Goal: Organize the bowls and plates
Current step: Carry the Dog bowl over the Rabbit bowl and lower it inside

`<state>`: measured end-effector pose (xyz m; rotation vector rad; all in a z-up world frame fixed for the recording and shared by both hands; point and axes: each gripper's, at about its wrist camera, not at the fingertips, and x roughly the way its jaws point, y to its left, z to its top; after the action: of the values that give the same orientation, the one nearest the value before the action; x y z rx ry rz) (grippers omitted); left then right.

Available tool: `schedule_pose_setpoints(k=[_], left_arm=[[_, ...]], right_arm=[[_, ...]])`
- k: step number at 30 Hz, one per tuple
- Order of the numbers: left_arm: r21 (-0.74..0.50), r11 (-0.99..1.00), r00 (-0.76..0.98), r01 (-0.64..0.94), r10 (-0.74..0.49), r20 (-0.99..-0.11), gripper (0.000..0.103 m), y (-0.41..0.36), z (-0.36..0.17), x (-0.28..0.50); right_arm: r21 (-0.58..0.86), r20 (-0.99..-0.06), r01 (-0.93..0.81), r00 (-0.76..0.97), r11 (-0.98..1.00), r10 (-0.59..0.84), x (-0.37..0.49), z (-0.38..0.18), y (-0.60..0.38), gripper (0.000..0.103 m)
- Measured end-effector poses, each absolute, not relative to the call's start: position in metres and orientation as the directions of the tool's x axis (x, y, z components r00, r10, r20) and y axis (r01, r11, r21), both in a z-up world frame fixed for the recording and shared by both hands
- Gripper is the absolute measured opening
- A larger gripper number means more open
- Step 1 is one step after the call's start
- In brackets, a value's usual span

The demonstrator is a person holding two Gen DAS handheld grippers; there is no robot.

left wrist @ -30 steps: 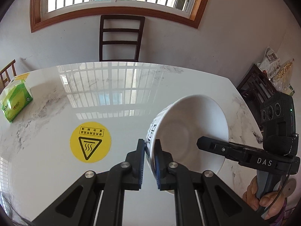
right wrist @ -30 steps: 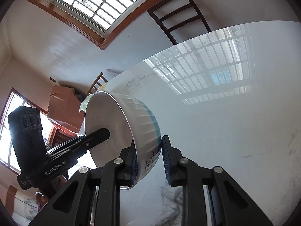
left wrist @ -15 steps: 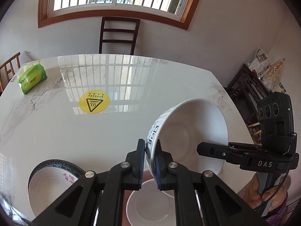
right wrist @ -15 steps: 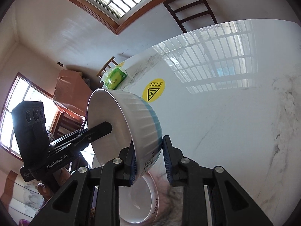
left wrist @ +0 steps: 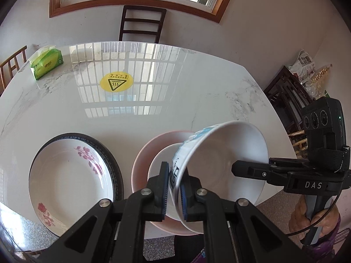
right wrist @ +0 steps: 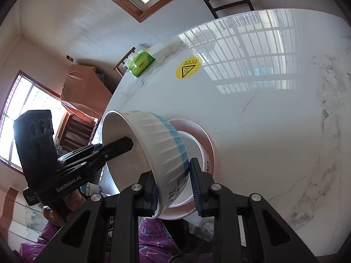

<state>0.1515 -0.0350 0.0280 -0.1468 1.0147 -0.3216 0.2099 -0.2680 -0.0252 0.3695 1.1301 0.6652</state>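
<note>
While one bowl hangs gripped, two plates

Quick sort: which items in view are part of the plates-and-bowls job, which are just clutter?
Job:
white ribbed bowl with blue band, held in both tools
pink plate
small white bowl on the pink plate
dark-rimmed floral plate

Clutter:
green tissue pack
round yellow warning sticker
dark wooden chair

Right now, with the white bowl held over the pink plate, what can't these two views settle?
- Left wrist view: whether the white bowl touches the smaller bowl on the pink plate; the held bowl and left gripper hide it.
- Right wrist view: the flower-patterned plate is hidden.
- Both views: print on the bowl wall is too blurred to read.
- Left wrist view: the tissue pack lettering is too small.
</note>
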Motion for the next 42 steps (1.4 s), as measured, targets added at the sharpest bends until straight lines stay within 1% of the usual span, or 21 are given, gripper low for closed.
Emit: schedule_pose_setpoints(k=[8, 23, 32, 37, 42], left_arm=[[-0.27, 0.945, 0.46, 0.187, -0.327, -0.826, 0.01, -0.031, 0.016, 0.141], [-0.277, 0.945, 0.432, 0.174, -0.326, -0.841, 0.01, -0.03, 0.01, 0.146], [-0.268, 0.948, 0.422, 0.17, -0.316, -0.85, 0.01, -0.032, 0.004, 0.148], [-0.264, 0.95, 0.424, 0.167, -0.311, -0.851, 0.01, -0.033, 0.004, 0.149], [-0.265, 0.951, 0.423, 0.161, -0.309, -0.851, 0.01, -0.031, 0.002, 0.149]], right_arm=[[0.587, -0.73, -0.275, 0.228, 0.762, 0.644, 0.2, -0.039, -0.261, 0.025], [0.579, -0.745, -0.265, 0.211, 0.771, 0.632, 0.198, -0.041, -0.255, 0.025], [0.576, -0.752, -0.256, 0.207, 0.777, 0.626, 0.199, -0.046, -0.256, 0.027], [0.576, -0.752, -0.25, 0.211, 0.778, 0.625, 0.2, -0.047, -0.255, 0.03], [0.565, -0.755, -0.26, 0.219, 0.783, 0.618, 0.2, -0.047, -0.254, 0.03]])
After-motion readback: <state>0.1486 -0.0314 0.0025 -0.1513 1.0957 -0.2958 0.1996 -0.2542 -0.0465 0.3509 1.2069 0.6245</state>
